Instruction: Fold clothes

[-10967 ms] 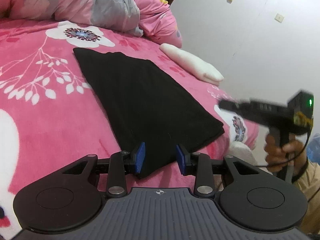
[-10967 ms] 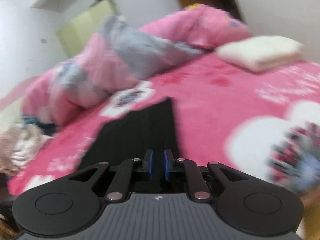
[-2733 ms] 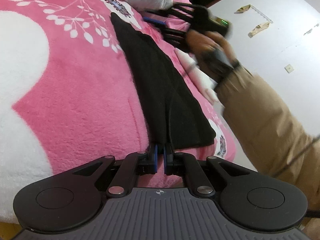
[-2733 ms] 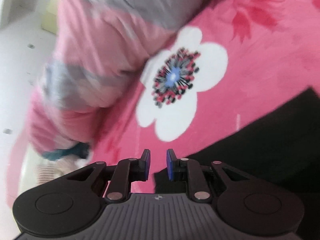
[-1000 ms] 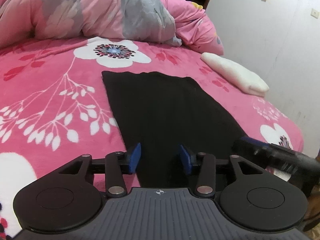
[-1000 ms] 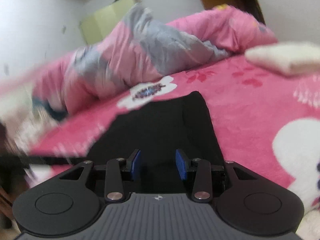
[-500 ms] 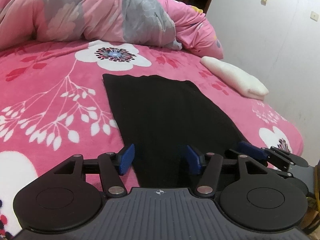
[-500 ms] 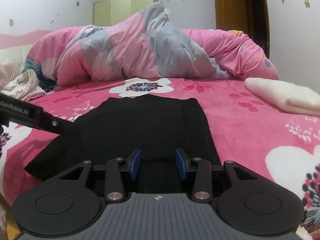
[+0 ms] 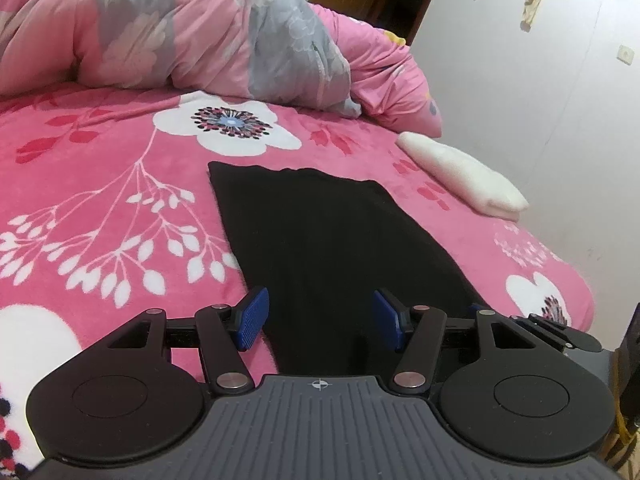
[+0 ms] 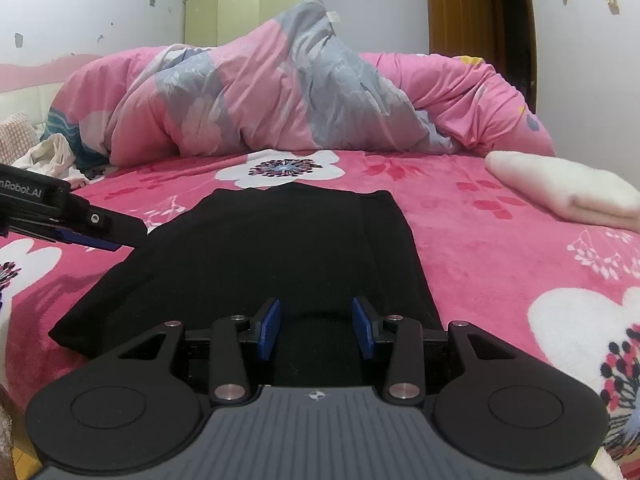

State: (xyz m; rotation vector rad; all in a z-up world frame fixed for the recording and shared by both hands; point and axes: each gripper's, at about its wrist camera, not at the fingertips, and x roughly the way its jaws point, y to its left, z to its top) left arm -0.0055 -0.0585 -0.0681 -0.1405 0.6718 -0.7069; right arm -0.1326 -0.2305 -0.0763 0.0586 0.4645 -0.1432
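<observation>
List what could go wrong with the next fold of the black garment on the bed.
1. Both grippers, left and right, stand open at the near edge of the black garment; the stacked layers at its right side may separate if a pinch catches only the top one.
2. The plush pink blanket could get pinched along with the cloth.
3. A long forward fold might drag the cloth askew toward the folded white towel.

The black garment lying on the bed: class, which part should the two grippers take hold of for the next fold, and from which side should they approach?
Probably the near short edge of the black garment, one corner each. It lies flat as a long strip running away from the open left gripper and open right gripper. Come in low from the near bed edge, sliding a finger under the hem, so the end can be carried over to the far end.
</observation>
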